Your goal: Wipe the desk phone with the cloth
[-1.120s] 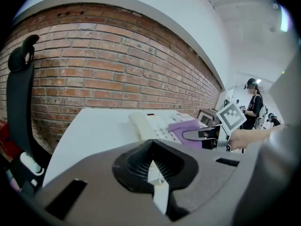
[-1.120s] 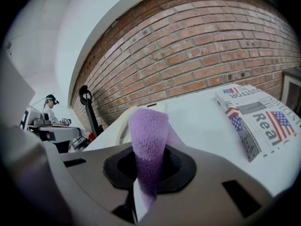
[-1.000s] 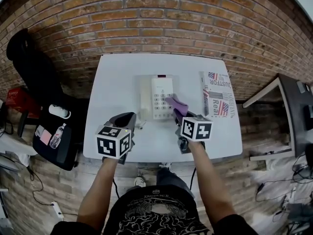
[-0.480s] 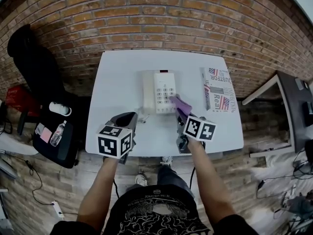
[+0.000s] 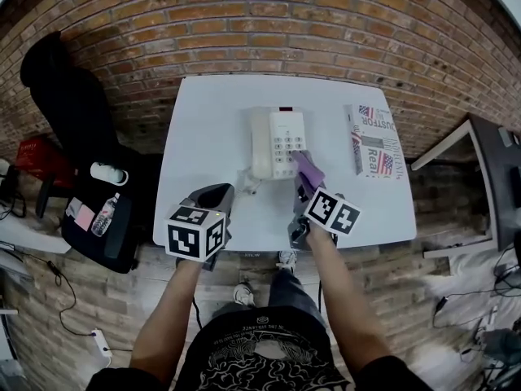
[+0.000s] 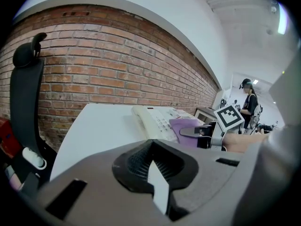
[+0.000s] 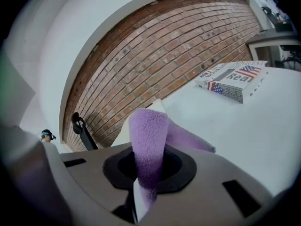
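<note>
1. Red brick wall (image 5: 269, 23) at the back. The floor (image 5: 89, 300) is brick-patterned too. White rectangular desk (image 5: 207, 137) is butted against the wall.
2. Black office chair (image 5: 69, 104) stands left of the desk, and a dark-topped side desk (image 5: 496, 169) sits off to the right. The left gripper view shows a person (image 6: 248, 102) standing far off under a white ceiling.
3. Cream desk phone (image 5: 278, 141) is mid-desk, towards the wall. Handset on its left half, keypad on the right, curly cord (image 5: 247, 187) trailing off the near-left corner.
4. Flat printed box with flag graphics (image 5: 373, 139) lies right of the phone, apart from it.
5. Right gripper (image 5: 304, 187) has its jaws clamped on a purple spongy cloth (image 5: 308, 168), which stands up out of the jaws in that gripper's own view. The loose end sits at the phone's near-right corner, beside the keypad. It looks like contact, but I can't confirm.
6. Left gripper (image 5: 216, 195) has its jaws together with nothing between them. It sits over the near part of the desk, left of the phone's near end and clear of it.
</note>
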